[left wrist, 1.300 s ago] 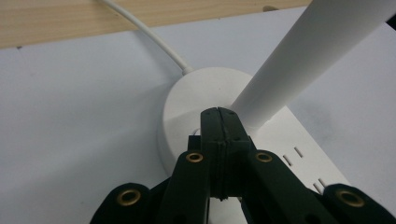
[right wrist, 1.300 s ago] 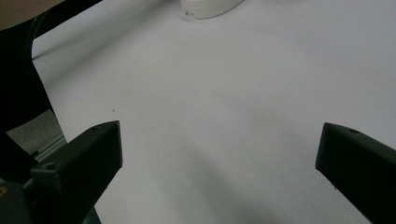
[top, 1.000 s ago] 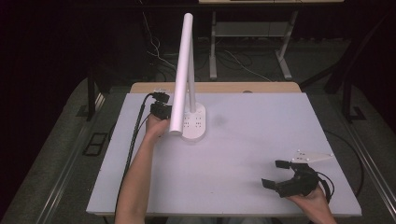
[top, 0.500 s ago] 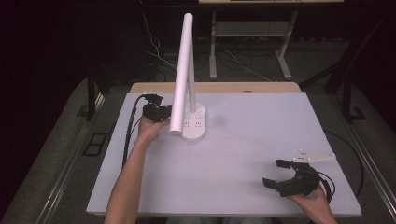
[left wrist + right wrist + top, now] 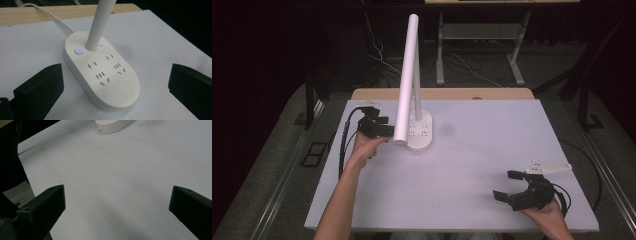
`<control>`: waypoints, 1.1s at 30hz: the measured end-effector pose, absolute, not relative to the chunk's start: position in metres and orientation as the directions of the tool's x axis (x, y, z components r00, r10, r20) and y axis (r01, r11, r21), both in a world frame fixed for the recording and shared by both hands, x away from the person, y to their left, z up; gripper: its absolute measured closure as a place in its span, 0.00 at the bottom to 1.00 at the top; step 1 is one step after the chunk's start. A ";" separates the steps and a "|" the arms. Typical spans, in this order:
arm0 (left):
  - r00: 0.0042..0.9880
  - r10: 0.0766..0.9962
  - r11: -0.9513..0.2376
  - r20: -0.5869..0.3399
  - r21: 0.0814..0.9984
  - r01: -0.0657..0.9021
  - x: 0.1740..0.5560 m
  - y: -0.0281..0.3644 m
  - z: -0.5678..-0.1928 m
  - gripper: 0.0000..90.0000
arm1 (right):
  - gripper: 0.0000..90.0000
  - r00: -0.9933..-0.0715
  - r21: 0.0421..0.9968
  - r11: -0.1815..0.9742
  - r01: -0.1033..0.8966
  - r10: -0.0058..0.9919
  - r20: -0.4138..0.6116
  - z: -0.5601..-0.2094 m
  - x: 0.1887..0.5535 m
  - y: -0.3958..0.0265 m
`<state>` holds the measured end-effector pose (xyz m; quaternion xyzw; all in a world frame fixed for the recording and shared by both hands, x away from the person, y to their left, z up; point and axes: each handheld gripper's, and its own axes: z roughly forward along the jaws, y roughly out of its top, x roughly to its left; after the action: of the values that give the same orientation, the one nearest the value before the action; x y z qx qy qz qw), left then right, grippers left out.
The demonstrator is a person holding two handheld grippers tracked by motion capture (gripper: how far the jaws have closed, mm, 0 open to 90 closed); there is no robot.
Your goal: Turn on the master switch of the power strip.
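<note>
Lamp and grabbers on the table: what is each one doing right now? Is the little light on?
lamp: stands upright on the table, head tilted down, held by nothing.
button: glows blue.
sockets: nothing plugged in.
cord: runs from the base toward the table's back edge.
left gripper: open, jaws just opened, pads off the base.
right gripper: open, nothing between its jaws.

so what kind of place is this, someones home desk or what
More likely a lab or recording workspace than a home. A plain white table holds just a white desk lamp on a socket base, with loose cables and bare metal table legs on the dark floor behind.
</note>
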<state>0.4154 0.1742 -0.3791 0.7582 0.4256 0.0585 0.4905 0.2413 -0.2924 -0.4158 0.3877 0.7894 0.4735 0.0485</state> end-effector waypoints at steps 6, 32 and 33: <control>0.650 0.688 -0.157 -0.322 0.809 0.567 0.391 0.174 -0.376 0.00 | 0.00 -0.696 0.789 0.250 0.562 0.658 0.287 -0.416 0.241 -0.293; 0.709 0.647 -0.192 -0.282 0.839 0.509 0.302 0.183 -0.391 0.00 | 0.00 -0.698 0.794 0.247 0.556 0.658 0.284 -0.414 0.240 -0.289; 0.711 0.643 -0.186 -0.287 0.841 0.508 0.299 0.184 -0.393 0.00 | 0.00 -0.698 0.794 0.248 0.556 0.658 0.283 -0.414 0.240 -0.289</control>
<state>0.2993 0.1838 -0.3928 0.7674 0.3748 0.0652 0.5160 0.2402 -0.2891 -0.4144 0.3850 0.7880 0.4774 0.0535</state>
